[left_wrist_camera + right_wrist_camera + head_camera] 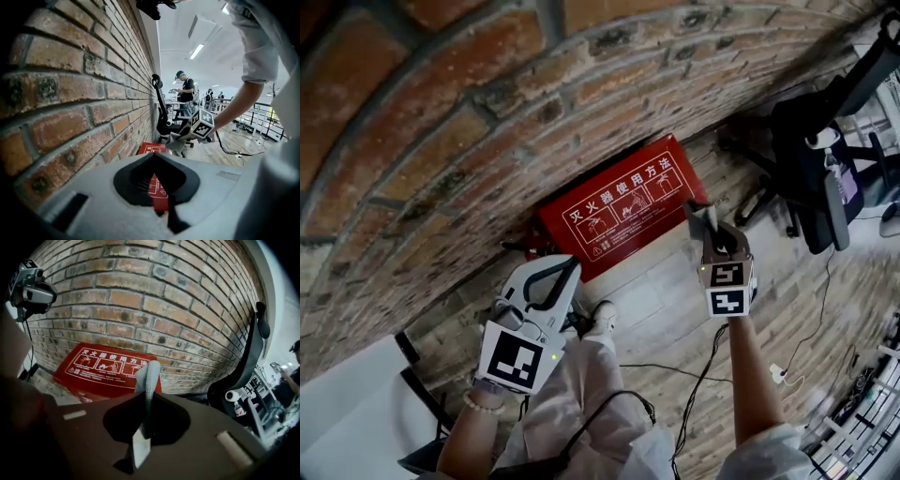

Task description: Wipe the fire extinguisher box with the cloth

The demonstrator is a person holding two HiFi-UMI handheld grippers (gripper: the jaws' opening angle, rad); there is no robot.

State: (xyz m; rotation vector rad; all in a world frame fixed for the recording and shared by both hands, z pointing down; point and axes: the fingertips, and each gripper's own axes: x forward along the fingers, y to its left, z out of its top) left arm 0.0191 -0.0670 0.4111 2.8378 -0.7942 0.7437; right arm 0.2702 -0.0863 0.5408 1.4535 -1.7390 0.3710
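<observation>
Running along the foot of the brick wall [487, 112], the red box [623, 208] lies lengthwise against it. Bare floor [675, 319] lies in front and a chair [811, 159] stands past its right end. Only the right gripper view shows the right tongs [143, 427] pinching the cloth [147, 380], just before the box. The left tongs [164, 201] are closed and empty.

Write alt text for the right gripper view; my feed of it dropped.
The right gripper is shut on a grey cloth, which sticks up in front of a red box at the foot of a brick wall. A black chair stands at the right.
</observation>
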